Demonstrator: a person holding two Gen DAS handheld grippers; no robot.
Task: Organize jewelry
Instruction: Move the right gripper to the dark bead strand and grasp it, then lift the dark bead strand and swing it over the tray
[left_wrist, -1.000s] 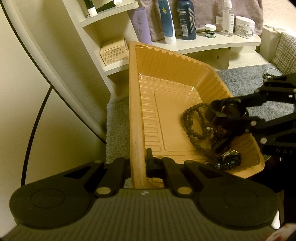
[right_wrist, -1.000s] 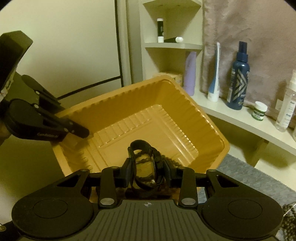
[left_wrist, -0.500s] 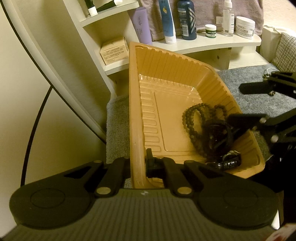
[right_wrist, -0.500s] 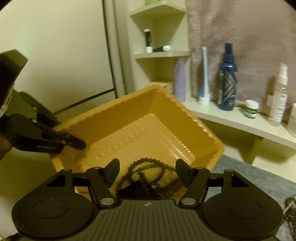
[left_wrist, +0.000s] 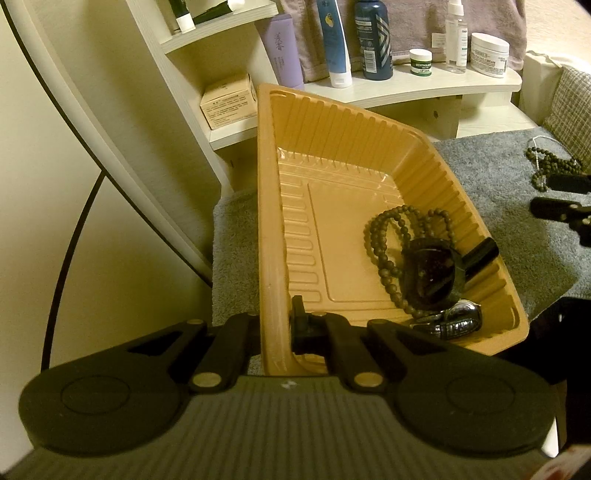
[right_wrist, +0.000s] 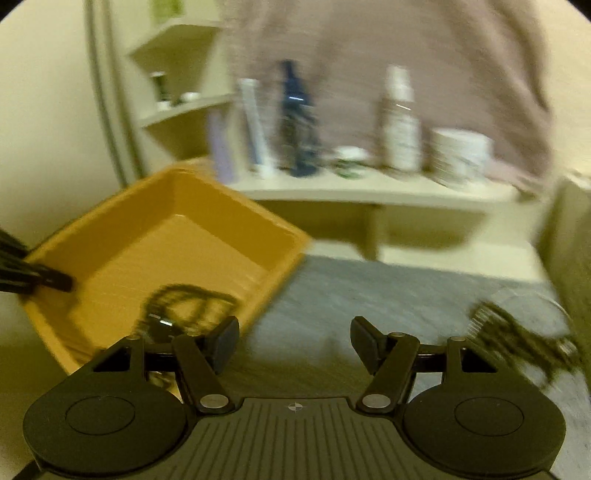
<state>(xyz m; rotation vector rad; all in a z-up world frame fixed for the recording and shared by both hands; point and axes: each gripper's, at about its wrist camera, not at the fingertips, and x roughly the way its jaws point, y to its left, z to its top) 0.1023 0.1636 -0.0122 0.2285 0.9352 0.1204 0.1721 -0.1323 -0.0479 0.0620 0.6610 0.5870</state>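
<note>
My left gripper (left_wrist: 275, 325) is shut on the near rim of an orange plastic tray (left_wrist: 332, 147) and holds it tilted above the grey mat (left_wrist: 491, 173). In the tray lie a dark bead necklace (left_wrist: 384, 236), a black watch (left_wrist: 432, 277) on top of it and a silver watch (left_wrist: 458, 321) at the near corner. My right gripper (right_wrist: 293, 343) is open and empty above the mat, right of the tray (right_wrist: 177, 221); its fingertips (left_wrist: 554, 208) show at the left wrist view's right edge. More dark beads (left_wrist: 550, 166) lie on the mat at far right, blurred in the right wrist view (right_wrist: 517, 339).
A cream shelf (left_wrist: 406, 85) behind the tray carries bottles, tubes and jars. A small cardboard box (left_wrist: 227, 99) sits on a lower shelf at left. A cushion (left_wrist: 569, 103) is at far right. The right wrist view is motion blurred.
My right gripper opened, left the black watch in the tray, and swung out to the right over the mat. My left gripper and the tray have not moved.
</note>
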